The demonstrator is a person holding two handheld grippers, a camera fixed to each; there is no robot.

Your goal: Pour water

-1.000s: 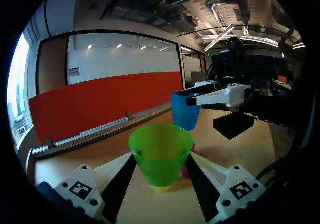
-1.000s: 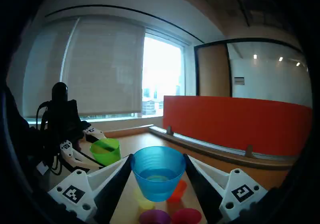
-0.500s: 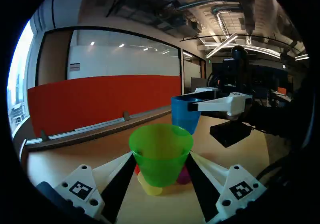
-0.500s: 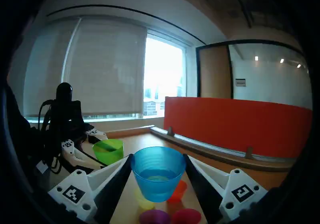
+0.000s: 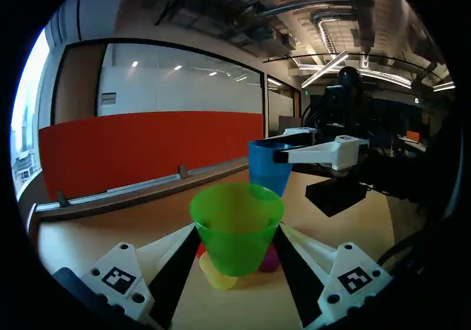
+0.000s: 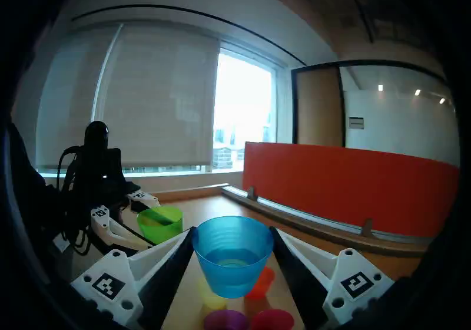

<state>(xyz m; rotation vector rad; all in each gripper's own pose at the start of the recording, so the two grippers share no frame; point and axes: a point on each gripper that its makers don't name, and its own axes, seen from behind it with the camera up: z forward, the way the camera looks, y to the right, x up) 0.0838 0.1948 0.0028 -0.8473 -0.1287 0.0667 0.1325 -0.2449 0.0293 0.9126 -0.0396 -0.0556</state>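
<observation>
In the left gripper view my left gripper [image 5: 235,236] is shut on a green cup [image 5: 236,227], held upright above the wooden table [image 5: 106,236]. Beyond it the blue cup [image 5: 268,166] hangs in the other gripper's fingers [image 5: 321,151]. In the right gripper view my right gripper [image 6: 233,253] is shut on the blue cup [image 6: 233,262], upright, with some water in its bottom. Off to its left the green cup [image 6: 159,223] sits in the left gripper's fingers [image 6: 115,231], a little lower than the blue cup's rim.
Small cups stand on the table below: a yellow cup [image 5: 216,272], a magenta cup [image 5: 269,260], an orange cup [image 6: 260,283], a purple cup [image 6: 226,320]. An orange partition [image 6: 353,182] with a wooden ledge [image 5: 135,191] borders the table. A window with a blind [image 6: 153,106] lies behind.
Both cups have risen slightly above the table; more of the small cups shows under the green cup. The blue cup has edged closer to the green one. Both grips are unchanged.
</observation>
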